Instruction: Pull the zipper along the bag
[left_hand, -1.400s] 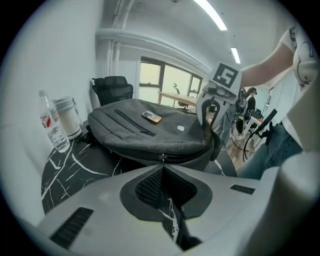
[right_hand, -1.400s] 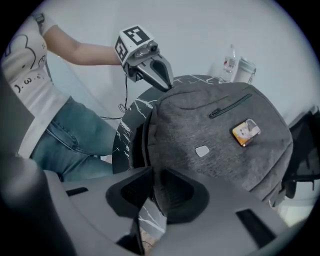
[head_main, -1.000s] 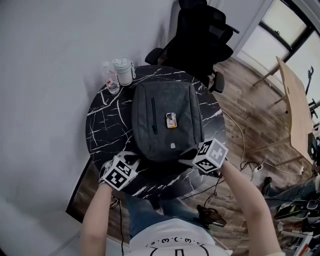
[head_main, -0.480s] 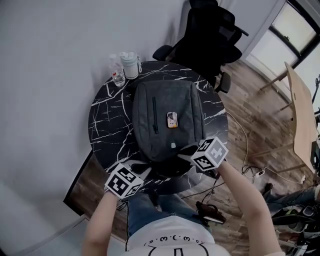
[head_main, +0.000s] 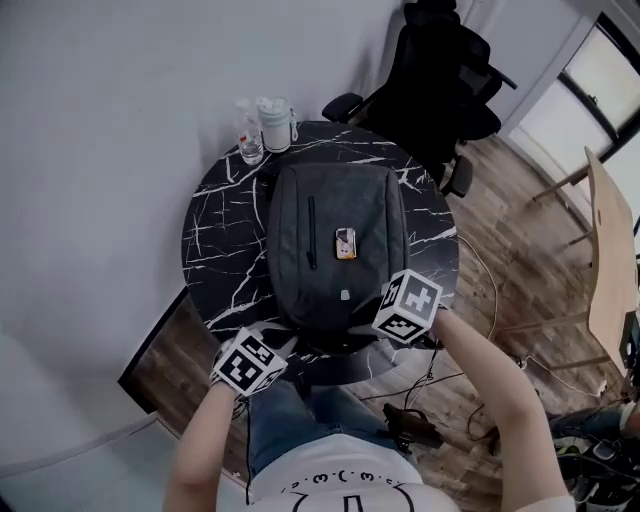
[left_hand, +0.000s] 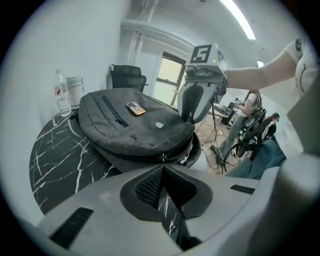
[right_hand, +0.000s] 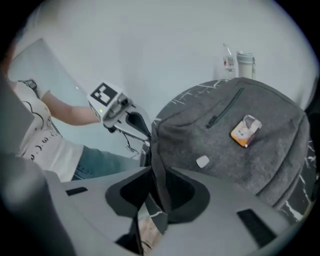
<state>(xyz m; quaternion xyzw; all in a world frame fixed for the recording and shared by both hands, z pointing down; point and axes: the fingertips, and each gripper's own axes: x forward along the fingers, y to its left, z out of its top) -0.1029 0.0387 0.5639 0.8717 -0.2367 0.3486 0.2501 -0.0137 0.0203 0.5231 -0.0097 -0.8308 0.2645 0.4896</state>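
A grey backpack (head_main: 335, 240) lies flat on the round black marble table (head_main: 220, 250). My left gripper (head_main: 283, 345) is at the bag's near edge, shut on the small metal zipper pull (left_hand: 161, 159) at its tips (left_hand: 162, 165). The zipper there gapes open along the bag's (left_hand: 130, 125) near side. My right gripper (head_main: 362, 325) is at the near right corner. Its jaws have just been opening. A fold of the bag's edge fabric (right_hand: 159, 150) runs between them, with a gap beside it (right_hand: 152, 172).
A clear bottle (head_main: 250, 140) and a white tumbler (head_main: 275, 125) stand at the table's far edge. A small orange and white card (head_main: 345, 242) lies on the bag. A black office chair (head_main: 440, 80) stands behind, and cables (head_main: 410, 425) lie on the wooden floor.
My left gripper has drawn back from the bag's near left corner toward the table's edge. The right gripper has shifted a little left along the near edge.
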